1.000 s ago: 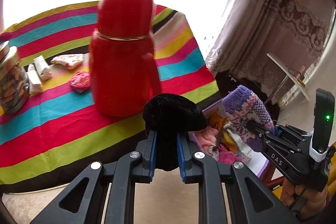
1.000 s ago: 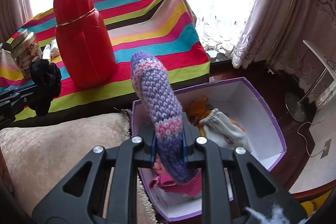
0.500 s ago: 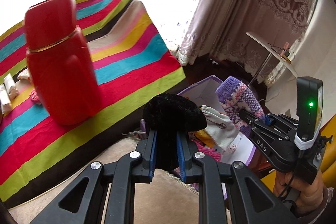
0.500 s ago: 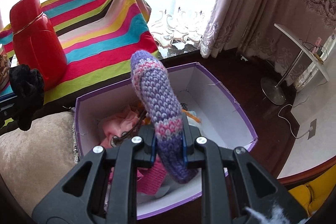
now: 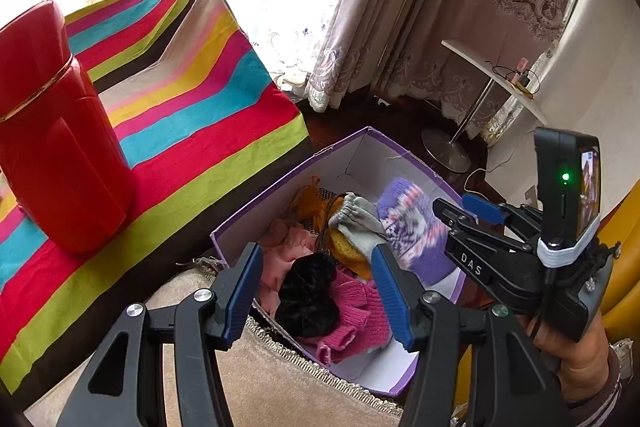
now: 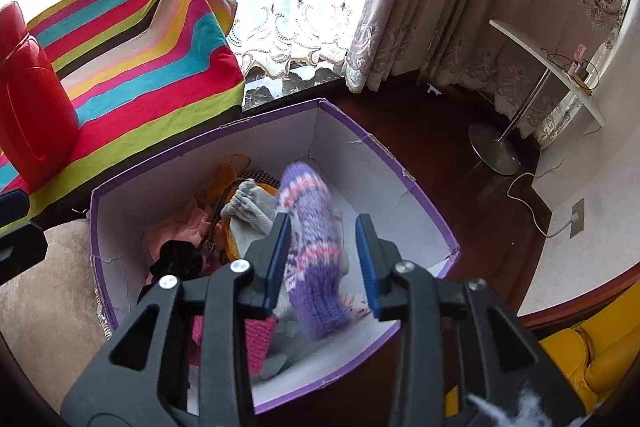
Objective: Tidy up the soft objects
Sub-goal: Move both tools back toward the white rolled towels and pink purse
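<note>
A purple-edged white box (image 5: 360, 155) (image 6: 404, 179) stands on the floor and holds several soft items. My left gripper (image 5: 316, 287) is open above it; a black fluffy piece (image 5: 308, 299) (image 6: 176, 259) lies below the jaws on pink knitwear (image 5: 352, 319). My right gripper (image 6: 324, 259) (image 5: 444, 211) is open over the box; a purple knitted sock (image 6: 316, 259) (image 5: 408, 231) is blurred between its jaws, loose. A grey pouch (image 6: 252, 207) (image 5: 356, 223) and orange fabric (image 5: 344, 247) lie inside too.
A red flask (image 5: 56, 155) (image 6: 28, 111) stands on a striped cloth (image 5: 192, 107) (image 6: 152, 75) to the left. A beige cushion (image 5: 280, 387) (image 6: 48, 307) borders the box. Curtains (image 6: 440, 7) and a small stand table (image 6: 532, 83) are at the back right, a yellow seat (image 6: 592, 355) at the lower right.
Both grippers moved over the box and opened. The black fluffy piece dropped into the box; the purple sock has come free of the right jaws.
</note>
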Tool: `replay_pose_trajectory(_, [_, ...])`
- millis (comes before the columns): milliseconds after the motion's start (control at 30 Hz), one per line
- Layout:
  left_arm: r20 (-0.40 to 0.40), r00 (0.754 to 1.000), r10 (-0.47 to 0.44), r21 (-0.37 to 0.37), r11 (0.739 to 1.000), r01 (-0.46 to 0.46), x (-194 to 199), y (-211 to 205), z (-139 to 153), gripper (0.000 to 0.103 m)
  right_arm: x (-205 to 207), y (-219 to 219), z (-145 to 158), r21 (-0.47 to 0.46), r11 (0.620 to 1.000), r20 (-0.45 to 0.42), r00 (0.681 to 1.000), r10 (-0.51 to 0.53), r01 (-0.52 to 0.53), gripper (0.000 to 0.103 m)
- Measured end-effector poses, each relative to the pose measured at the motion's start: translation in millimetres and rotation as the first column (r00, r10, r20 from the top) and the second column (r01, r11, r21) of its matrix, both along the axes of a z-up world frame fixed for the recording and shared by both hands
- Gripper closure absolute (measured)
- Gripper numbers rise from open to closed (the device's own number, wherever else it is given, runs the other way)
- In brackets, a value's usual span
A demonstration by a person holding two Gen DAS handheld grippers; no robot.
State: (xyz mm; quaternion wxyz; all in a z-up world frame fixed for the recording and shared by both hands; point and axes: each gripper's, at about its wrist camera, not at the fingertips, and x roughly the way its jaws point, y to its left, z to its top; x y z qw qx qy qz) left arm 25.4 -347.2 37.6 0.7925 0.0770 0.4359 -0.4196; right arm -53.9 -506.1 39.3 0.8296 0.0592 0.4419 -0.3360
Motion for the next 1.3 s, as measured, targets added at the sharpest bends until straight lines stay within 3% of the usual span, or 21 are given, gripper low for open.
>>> replay_pose_trajectory(233, [0.018,0.999,0.035,0.002,0.999,-0.035,3,23,6,0.046,6,17,11,0.017,0.998,0.039,0.997,0.062,-0.063,0.048])
replay_pose_trajectory(467, [0.042,0.986,0.164,0.013,0.986,-0.165,18,78,9,0.046,26,69,27,0.064,0.973,0.078,0.973,0.219,-0.224,0.044])
replay_pose_trajectory(667, [0.058,0.952,0.300,0.008,0.953,-0.301,37,138,12,0.046,56,136,32,0.106,0.908,0.091,0.914,0.396,-0.404,0.041])
replay_pose_trajectory(900, [0.064,0.892,0.448,0.013,0.893,-0.449,57,216,9,0.046,93,215,33,0.096,0.822,0.078,0.827,0.556,-0.562,0.040])
replay_pose_trajectory(1133, [0.056,0.836,0.545,0.009,0.837,-0.546,70,275,7,0.046,120,274,30,0.071,0.750,0.060,0.754,0.654,-0.657,0.040])
replay_pose_trajectory(1300, [0.044,0.813,0.581,0.012,0.813,-0.582,77,301,3,0.046,133,303,26,0.065,0.715,0.046,0.718,0.694,-0.696,0.039])
